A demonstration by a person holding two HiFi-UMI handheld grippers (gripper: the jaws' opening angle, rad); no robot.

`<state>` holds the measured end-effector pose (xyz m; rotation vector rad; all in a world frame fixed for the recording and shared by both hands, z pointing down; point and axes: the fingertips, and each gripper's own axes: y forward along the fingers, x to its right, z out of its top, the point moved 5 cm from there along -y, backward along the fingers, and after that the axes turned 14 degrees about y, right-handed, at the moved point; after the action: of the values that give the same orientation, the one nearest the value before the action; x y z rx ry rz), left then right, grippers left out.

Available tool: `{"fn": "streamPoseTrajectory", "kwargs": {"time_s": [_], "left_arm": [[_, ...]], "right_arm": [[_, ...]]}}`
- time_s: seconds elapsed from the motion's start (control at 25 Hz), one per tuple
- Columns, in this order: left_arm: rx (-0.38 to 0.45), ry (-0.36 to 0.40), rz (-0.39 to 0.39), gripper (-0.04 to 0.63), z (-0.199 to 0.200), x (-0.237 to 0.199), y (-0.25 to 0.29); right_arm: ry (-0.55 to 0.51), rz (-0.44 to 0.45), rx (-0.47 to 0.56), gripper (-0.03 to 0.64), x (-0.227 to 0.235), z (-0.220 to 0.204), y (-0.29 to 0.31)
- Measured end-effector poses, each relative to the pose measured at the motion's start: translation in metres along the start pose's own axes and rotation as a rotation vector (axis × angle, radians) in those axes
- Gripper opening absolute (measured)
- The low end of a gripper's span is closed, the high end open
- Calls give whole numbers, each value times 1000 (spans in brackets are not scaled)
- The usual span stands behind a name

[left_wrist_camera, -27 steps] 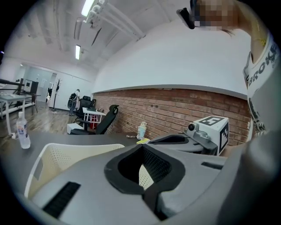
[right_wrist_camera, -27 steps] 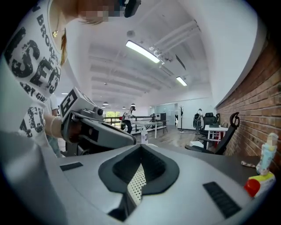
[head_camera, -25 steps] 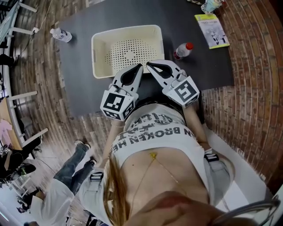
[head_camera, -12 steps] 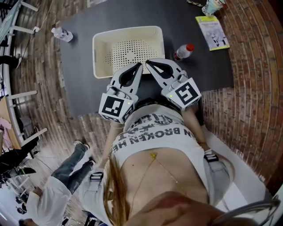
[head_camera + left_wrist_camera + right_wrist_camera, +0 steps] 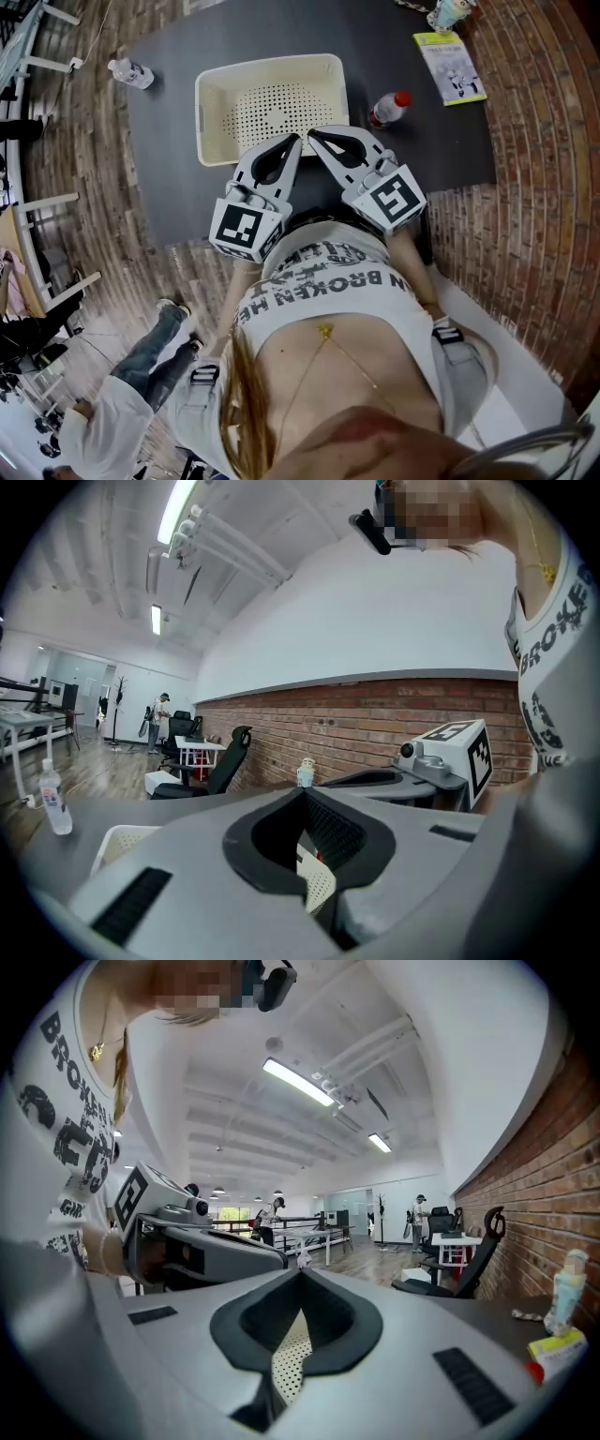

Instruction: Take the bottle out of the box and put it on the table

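The cream perforated box sits on the dark table with nothing showing inside it. A bottle with a red cap lies on the table just right of the box. My left gripper and right gripper hover side by side over the box's near edge, tips almost touching each other. Both are shut and hold nothing. In the left gripper view the left gripper has its jaws meeting at the tip. The right gripper looks the same in the right gripper view, with the box's holes showing through the gap behind the tip.
A second clear bottle stands at the table's far left corner and shows as the clear bottle in the left gripper view. A booklet and a small cup sit at the far right. Brick flooring surrounds the table, and a person stands behind me.
The left gripper has rolled slightly. Nothing else has visibly changed.
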<state>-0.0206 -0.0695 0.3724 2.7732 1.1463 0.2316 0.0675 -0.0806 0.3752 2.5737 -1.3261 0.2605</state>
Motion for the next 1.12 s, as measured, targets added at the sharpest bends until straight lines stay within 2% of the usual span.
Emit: {"fn": "streamPoseTrajectory", "kwargs": {"time_s": [1.12], "left_arm": [[-16, -3, -18, 0, -6, 1, 2]], "right_arm": [[-9, -16, -46, 8, 4, -4, -1]]}}
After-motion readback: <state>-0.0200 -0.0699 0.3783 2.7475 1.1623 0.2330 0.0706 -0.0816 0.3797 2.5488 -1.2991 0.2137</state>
